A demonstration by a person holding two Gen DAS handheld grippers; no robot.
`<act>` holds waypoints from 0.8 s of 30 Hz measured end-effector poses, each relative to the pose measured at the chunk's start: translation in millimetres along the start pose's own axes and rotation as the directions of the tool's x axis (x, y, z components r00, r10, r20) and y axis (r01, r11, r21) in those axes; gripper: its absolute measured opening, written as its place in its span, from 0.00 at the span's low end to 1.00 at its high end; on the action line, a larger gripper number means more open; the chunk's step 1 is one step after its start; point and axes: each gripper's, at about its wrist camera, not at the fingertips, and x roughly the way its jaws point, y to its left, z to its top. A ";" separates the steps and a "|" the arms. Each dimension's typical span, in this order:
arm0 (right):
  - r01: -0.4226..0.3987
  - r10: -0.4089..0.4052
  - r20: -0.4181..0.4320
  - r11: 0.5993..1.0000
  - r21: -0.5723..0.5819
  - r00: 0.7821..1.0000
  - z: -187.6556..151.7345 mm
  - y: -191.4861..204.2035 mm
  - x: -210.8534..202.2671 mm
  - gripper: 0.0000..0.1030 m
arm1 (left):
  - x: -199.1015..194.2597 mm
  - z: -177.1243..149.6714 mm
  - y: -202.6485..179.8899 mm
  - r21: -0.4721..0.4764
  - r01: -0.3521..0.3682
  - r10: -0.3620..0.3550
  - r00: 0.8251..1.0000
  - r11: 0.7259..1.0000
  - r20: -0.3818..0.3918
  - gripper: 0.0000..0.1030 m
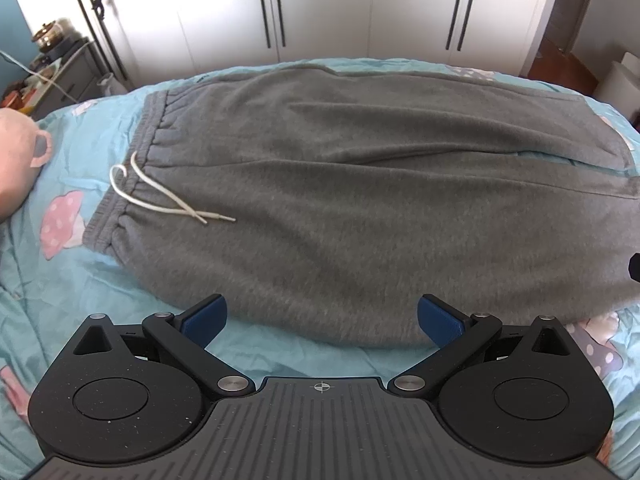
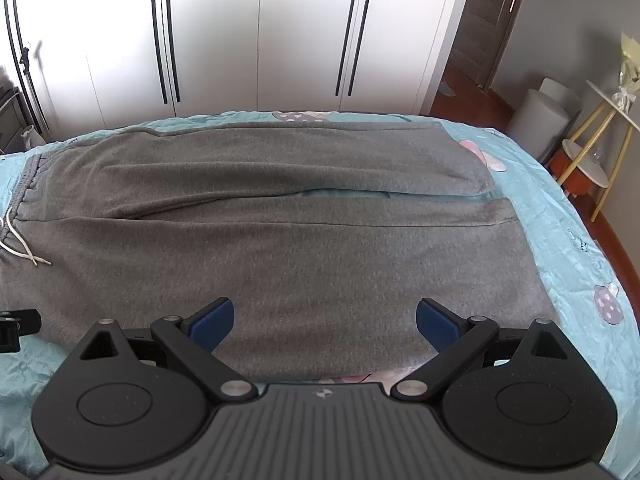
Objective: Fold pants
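Grey sweatpants [image 1: 340,208] lie flat across the bed, waistband to the left with a white drawstring [image 1: 160,196], legs running right. In the right wrist view the pants [image 2: 280,248] show both legs side by side, cuffs at the right. My left gripper [image 1: 322,316] is open and empty, hovering over the near edge of the pants near the waist end. My right gripper [image 2: 325,318] is open and empty over the near leg's edge. The tip of the left gripper [image 2: 18,326] shows at the left edge of the right wrist view.
The bed has a light blue sheet [image 1: 80,264] with pink mushroom prints. A pale pillow [image 1: 16,160] lies at the left. White wardrobe doors [image 2: 256,40] stand behind the bed. A white bin [image 2: 544,116] and a small side table [image 2: 600,136] stand to the right.
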 end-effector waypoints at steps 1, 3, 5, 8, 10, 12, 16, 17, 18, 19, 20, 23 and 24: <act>-0.003 0.003 -0.007 1.000 0.003 1.000 0.1 -2.1 1.4 0.95 | 1.9 0.7 -0.8 0.004 0.006 -0.006 1.000 1.000 0.002 1.00; 0.003 -0.003 -0.015 1.000 0.017 1.000 0.2 -7.0 3.5 0.95 | 5.7 3.4 -2.3 0.008 0.016 -0.017 1.000 1.000 0.005 1.00; 0.005 -0.004 -0.035 1.000 0.027 0.999 2.2 -13.2 6.5 0.95 | 10.8 7.0 -3.4 0.011 0.031 -0.032 0.999 0.999 0.013 1.00; -0.003 0.008 -0.098 0.999 0.049 0.995 6.0 -22.3 14.4 0.95 | 25.1 15.8 -4.1 0.025 0.066 -0.067 0.998 0.997 0.018 1.00; -0.015 0.025 -0.162 0.998 0.063 0.986 9.6 -29.6 25.0 0.95 | 39.0 23.9 -2.8 0.021 0.078 -0.078 0.996 0.997 0.037 1.00; -0.005 0.023 -0.255 0.997 0.072 0.967 17.6 -38.1 41.6 0.95 | 56.3 30.0 1.0 0.020 0.074 -0.075 0.995 0.997 0.063 1.00; 0.034 0.020 -0.386 0.991 0.132 0.922 63.5 -64.6 79.1 0.95 | 92.9 35.7 18.6 -0.069 0.031 -0.020 0.988 0.997 0.155 1.00; 0.066 -0.008 -0.399 0.989 0.131 0.917 82.9 -68.9 89.2 0.95 | 101.4 35.9 24.2 -0.101 0.013 0.005 0.984 0.995 0.177 1.00; 0.102 -0.045 -0.401 0.988 0.120 0.915 103.5 -70.8 99.1 0.95 | 109.8 35.3 30.8 -0.131 -0.005 0.031 0.979 0.991 0.200 1.00; 0.138 -0.085 -0.394 0.984 0.109 0.915 122.9 -70.1 108.3 0.95 | 116.9 34.8 37.2 -0.149 -0.027 0.061 0.972 0.988 0.225 1.00; 0.175 -0.125 -0.382 0.980 0.098 0.915 144.1 -68.7 119.2 0.95 | 123.6 33.4 43.0 -0.167 -0.063 0.104 0.963 0.984 0.247 1.00; 0.200 -0.161 -0.292 0.974 0.109 0.943 207.4 -63.3 163.6 0.95 | 148.3 29.3 63.9 -0.221 -0.180 0.244 0.919 0.958 0.310 1.00; 0.193 -0.153 -0.261 0.971 0.139 0.953 223.9 -62.9 180.5 0.95 | 157.5 29.6 72.5 -0.242 -0.193 0.264 0.914 0.951 0.309 1.00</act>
